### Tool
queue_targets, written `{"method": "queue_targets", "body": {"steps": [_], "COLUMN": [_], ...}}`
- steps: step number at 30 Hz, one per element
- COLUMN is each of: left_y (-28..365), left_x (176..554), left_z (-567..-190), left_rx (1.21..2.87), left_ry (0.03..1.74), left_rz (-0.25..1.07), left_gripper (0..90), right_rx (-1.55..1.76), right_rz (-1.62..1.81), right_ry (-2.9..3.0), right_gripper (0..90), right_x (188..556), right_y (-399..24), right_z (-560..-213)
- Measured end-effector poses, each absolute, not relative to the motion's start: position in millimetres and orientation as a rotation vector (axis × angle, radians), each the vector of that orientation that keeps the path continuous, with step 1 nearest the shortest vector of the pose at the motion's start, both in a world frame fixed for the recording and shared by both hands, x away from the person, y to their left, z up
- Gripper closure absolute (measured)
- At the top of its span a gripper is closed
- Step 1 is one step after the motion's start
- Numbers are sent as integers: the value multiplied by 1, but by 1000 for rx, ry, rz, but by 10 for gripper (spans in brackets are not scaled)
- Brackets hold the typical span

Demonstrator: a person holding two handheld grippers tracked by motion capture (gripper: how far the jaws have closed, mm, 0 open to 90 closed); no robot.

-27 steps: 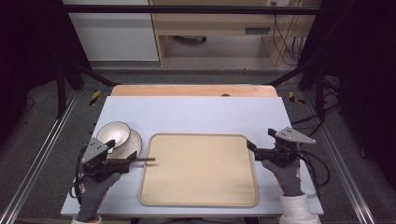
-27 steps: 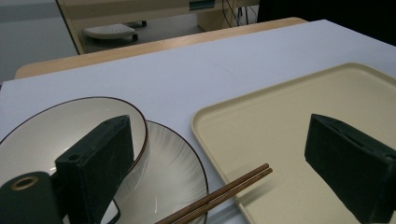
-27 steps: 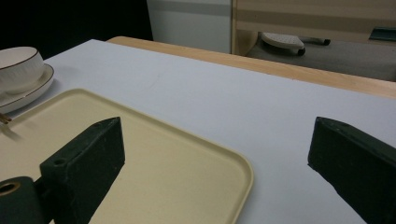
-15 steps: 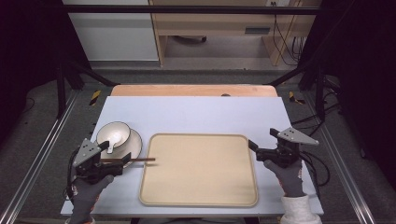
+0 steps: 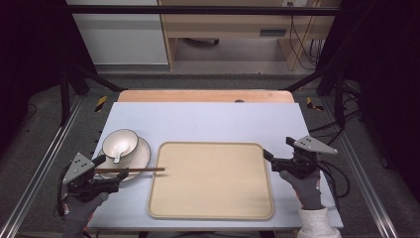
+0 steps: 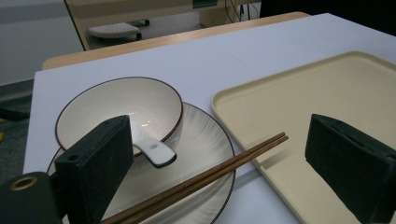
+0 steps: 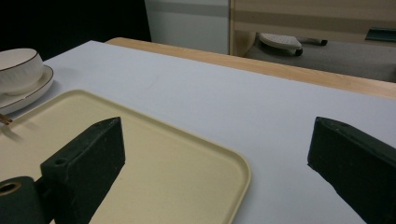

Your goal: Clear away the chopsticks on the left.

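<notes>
Two gloved hands rest at the near edge of the surface point(image 5: 208, 119) in the high view; the left tool point(image 5: 116, 173) points level toward the tray point(image 5: 210, 210), the right tool point(image 5: 267, 154) at its right rim.

Left gripper view: jaws apart, chopsticks point(image 6: 205, 177) lying between them, unclamped, across plate point(image 6: 205, 144) and tray rim.

Right gripper view: jaws apart over the tray corner.

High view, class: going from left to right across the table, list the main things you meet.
Left tongs → bowl on its plate → beige tray → right tongs.
</notes>
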State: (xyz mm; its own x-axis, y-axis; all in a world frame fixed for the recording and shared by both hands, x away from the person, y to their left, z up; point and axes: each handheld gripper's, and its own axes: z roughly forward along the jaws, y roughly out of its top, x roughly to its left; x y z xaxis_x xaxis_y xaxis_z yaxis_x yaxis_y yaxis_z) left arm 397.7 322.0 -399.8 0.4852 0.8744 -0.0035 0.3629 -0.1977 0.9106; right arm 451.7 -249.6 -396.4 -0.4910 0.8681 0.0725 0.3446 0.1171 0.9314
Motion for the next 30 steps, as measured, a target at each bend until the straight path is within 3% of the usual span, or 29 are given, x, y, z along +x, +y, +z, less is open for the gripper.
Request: {"method": "queue_targets", "body": {"steps": [17, 30], "left_y": [349, 341], "left_x": [390, 406], "left_z": [-413, -433], "left_rx": [1827, 1973], "left_ry": [1096, 1136], "left_rz": [659, 695], "left_gripper": [83, 197], "right_rx": [1181, 1182], "right_rz": [1352, 1330], "right_ry": [1913, 1933], "right_gripper": [42, 42], "right_x": [452, 454], "right_y": [-248, -246], "right_z": [-397, -400]}}
